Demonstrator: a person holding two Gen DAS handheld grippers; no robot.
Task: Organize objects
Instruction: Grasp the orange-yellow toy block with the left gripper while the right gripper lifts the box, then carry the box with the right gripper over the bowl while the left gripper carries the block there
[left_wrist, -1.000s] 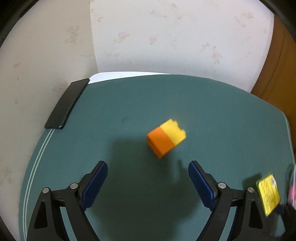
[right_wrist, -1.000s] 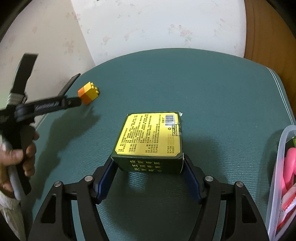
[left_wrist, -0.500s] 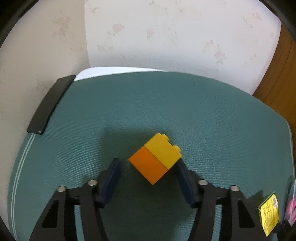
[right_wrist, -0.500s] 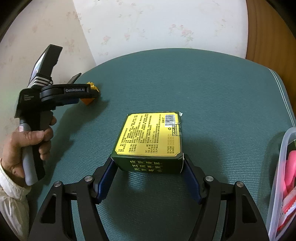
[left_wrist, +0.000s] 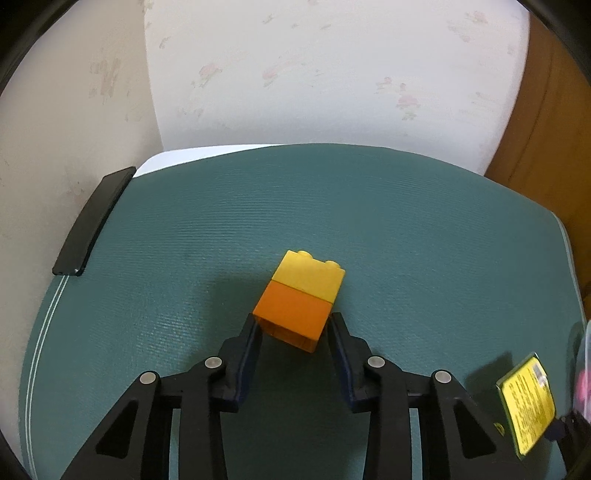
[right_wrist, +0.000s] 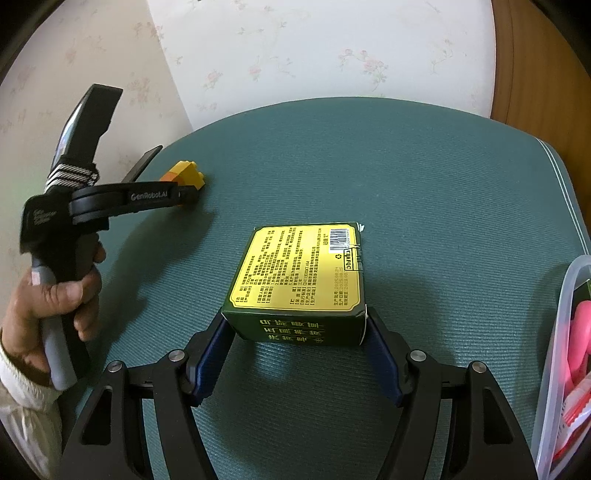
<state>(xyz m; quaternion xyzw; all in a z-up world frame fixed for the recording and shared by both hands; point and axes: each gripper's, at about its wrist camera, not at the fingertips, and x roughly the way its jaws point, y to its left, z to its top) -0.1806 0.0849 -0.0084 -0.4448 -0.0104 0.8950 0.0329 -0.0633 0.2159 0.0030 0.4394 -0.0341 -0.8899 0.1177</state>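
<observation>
An orange and yellow toy brick (left_wrist: 299, 299) lies on its side on the green mat (left_wrist: 406, 229). My left gripper (left_wrist: 293, 325) is shut on the brick's orange end; the brick also shows in the right wrist view (right_wrist: 186, 177), with the left gripper (right_wrist: 184, 194) on it. My right gripper (right_wrist: 295, 328) is shut on the near end of a dark green box with a yellow label (right_wrist: 299, 269). That box also shows at the lower right of the left wrist view (left_wrist: 526, 406).
A black phone (left_wrist: 94, 219) lies at the mat's far left edge, by the wall. A clear plastic bin (right_wrist: 554, 350) with pink items stands at the right edge. A wooden panel (left_wrist: 546, 129) is at the back right.
My left gripper moved forward over the brick and its fingers closed from wide open onto the orange end. My right gripper and the box have stayed still.
</observation>
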